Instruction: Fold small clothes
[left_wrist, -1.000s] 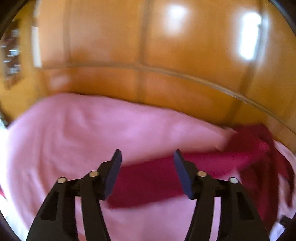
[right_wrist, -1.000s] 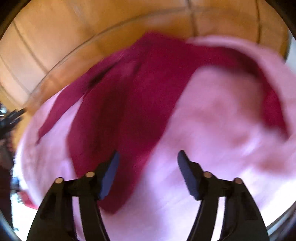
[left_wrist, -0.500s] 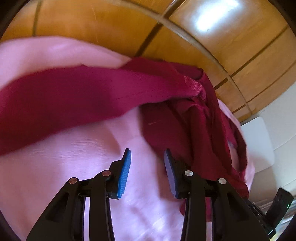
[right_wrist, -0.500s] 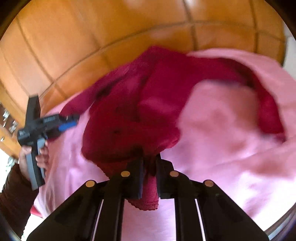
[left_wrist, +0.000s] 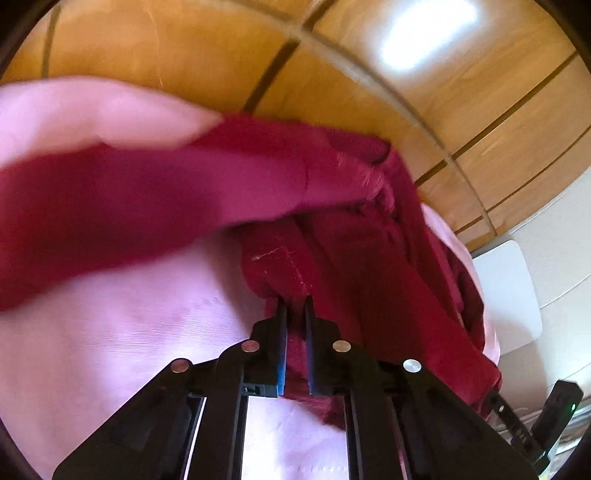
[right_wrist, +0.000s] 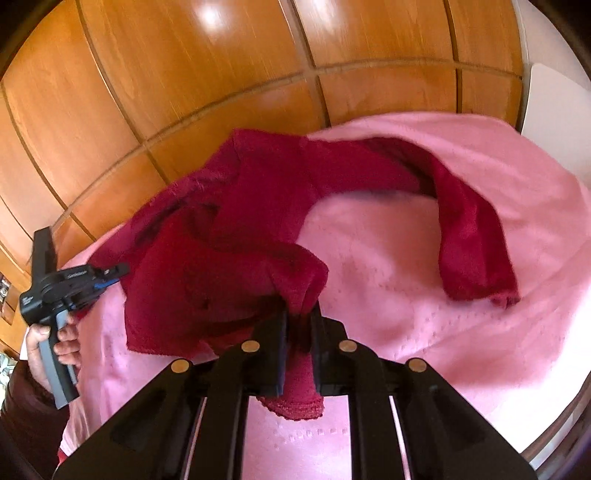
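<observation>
Now that my left gripper (left_wrist: 294, 306) has just closed on the red garment (left_wrist: 147, 199), both ends are pinched. My right gripper (right_wrist: 298, 314) grips its hem at 6 o'clock, so I can lift.

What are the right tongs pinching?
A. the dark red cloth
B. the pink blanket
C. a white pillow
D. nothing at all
A: the right tongs are shut on a bunched corner of the dark red cloth, whose hem sticks out below the pads, while the pink blanket lies flat underneath.
</observation>
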